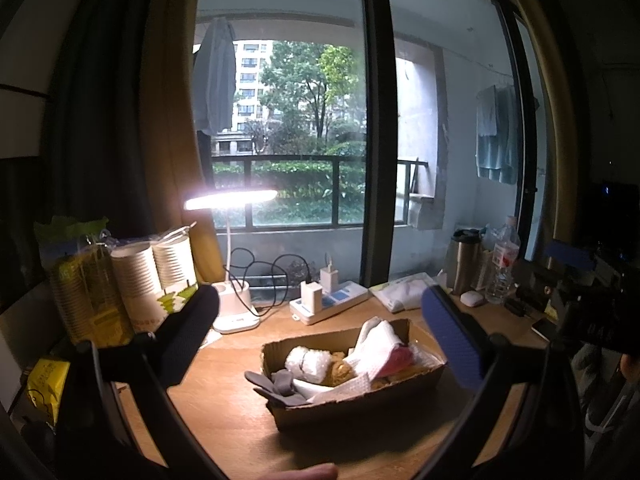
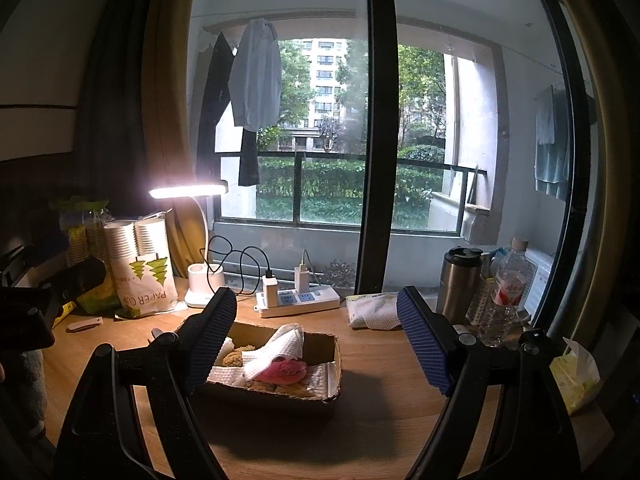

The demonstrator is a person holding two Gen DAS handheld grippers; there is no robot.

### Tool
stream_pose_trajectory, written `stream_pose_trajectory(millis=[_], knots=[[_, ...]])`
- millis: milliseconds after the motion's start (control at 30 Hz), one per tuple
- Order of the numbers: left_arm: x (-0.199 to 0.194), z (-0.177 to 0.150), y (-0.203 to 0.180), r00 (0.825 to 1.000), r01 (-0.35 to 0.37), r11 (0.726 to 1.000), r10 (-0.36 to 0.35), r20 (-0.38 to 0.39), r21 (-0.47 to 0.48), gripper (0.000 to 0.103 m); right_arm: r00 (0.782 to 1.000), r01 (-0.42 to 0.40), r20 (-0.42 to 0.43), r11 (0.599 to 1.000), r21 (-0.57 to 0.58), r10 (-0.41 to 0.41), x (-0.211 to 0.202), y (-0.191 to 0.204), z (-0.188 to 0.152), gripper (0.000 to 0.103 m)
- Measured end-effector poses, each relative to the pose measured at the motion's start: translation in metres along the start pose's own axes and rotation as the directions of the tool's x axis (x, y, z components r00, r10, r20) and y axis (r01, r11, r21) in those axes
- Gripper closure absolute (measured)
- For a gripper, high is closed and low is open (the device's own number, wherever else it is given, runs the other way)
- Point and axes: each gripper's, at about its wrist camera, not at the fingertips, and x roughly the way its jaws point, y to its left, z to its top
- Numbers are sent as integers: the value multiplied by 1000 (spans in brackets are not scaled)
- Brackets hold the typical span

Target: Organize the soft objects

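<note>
A cardboard box [image 1: 416,388] sits on the wooden desk and shows in the right wrist view too [image 2: 334,376]. It holds a white cloth [image 1: 380,344], a pink soft item [image 2: 282,370], a white bubble-wrap roll [image 1: 306,362], a tan plush [image 1: 340,372] and a grey glove [image 1: 276,386] draped over the near left rim. My left gripper [image 1: 320,320] is open and empty, above and in front of the box. My right gripper [image 2: 316,324] is open and empty above the box.
A lit desk lamp [image 1: 230,200], paper-cup packs [image 1: 152,276] and a power strip [image 1: 328,302] stand at the back left. A wipes pack [image 2: 374,310], steel tumbler [image 2: 458,284] and water bottle [image 2: 504,292] stand at the back right. A tissue pack [image 2: 574,380] lies far right.
</note>
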Motion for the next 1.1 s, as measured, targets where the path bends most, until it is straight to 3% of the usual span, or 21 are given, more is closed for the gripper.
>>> stream_pose_trajectory(millis=[1100], knots=[[5,-1,-3,1000,14,1000,-14,-16,12,1,1000,-3,3,1000,-2,3,0,-1,1,18]])
